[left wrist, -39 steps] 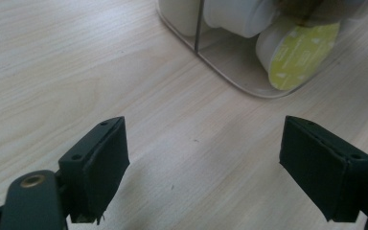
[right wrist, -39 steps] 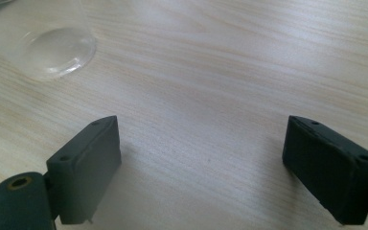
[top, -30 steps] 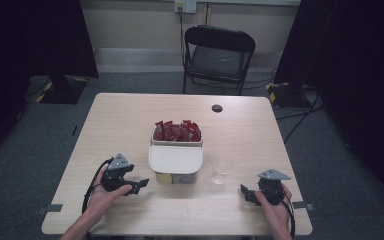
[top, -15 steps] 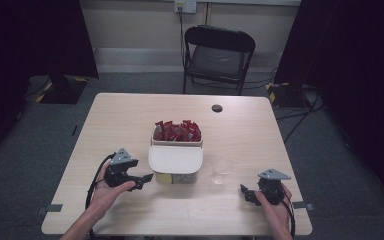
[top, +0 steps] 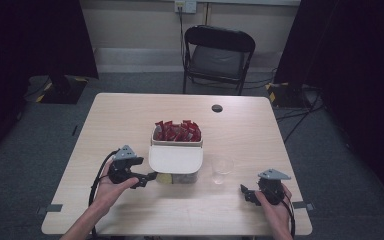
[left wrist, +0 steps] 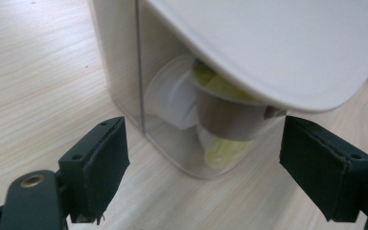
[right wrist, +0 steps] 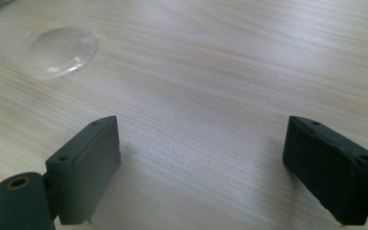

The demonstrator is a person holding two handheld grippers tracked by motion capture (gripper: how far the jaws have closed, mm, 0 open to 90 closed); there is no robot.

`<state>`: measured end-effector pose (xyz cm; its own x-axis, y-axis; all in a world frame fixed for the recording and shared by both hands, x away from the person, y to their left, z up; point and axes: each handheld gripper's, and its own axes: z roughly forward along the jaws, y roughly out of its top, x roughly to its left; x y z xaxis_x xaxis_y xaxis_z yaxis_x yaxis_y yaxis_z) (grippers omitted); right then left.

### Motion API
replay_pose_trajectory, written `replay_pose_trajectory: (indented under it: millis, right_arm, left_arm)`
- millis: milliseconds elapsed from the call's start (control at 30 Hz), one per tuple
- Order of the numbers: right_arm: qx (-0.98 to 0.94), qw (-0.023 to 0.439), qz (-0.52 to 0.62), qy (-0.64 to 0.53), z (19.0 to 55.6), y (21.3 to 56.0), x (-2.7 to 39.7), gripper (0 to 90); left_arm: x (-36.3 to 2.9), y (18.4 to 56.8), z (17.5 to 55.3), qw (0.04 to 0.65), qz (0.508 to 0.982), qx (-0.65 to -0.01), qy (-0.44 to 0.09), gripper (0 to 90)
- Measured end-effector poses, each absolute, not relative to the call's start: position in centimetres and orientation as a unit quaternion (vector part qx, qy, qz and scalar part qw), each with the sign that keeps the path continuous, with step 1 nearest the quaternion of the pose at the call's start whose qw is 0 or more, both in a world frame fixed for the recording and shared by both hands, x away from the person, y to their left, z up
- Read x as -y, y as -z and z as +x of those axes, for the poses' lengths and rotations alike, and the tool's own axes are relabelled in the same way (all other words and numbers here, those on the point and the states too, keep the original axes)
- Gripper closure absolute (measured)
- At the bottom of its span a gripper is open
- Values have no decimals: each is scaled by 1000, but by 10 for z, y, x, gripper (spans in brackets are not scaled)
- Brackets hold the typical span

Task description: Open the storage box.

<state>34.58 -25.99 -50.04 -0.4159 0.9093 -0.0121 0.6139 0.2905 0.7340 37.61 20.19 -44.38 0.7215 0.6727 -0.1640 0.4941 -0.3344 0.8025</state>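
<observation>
The surface (top: 130, 125), a pale wooden table, fills the middle of the high view, with a black folding chair (top: 217, 57) behind it at the top centre, grey carpet around it and dark curtains at both sides. At the centre of the surface stands a clear container (top: 176, 152); red packets (top: 176, 131) show in its far end, while a white lid (top: 175, 158) lies over its near end. In the left gripper view the lid sits tilted at the upper right, and paper cups (left wrist: 220, 120) lie on their sides behind the clear wall below it. A clear plastic cup (top: 222, 168) stands just right of the container. A small black disc (top: 217, 108) lies near the far edge.

The left gripper (top: 150, 176) hangs at the container's near left corner; its jaws have just been opening and stand apart with the corner between them, pressing on nothing. The right gripper (top: 245, 192) rests at the lower right, jaws apart over bare wood, the plastic cup at the upper left of its view.

The step in hand looks like the approach to the lid. The next move probably calls for the left gripper to rise to the lid's rim and close on it
</observation>
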Motion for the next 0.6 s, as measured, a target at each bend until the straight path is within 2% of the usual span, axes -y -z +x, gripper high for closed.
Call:
replay_pose_trajectory:
  millis: [600]
  right_arm:
    - [-773,220,492,-334,346,500,260,121]
  left_arm:
    - [-190,433,379,458,814,-347,-85,161]
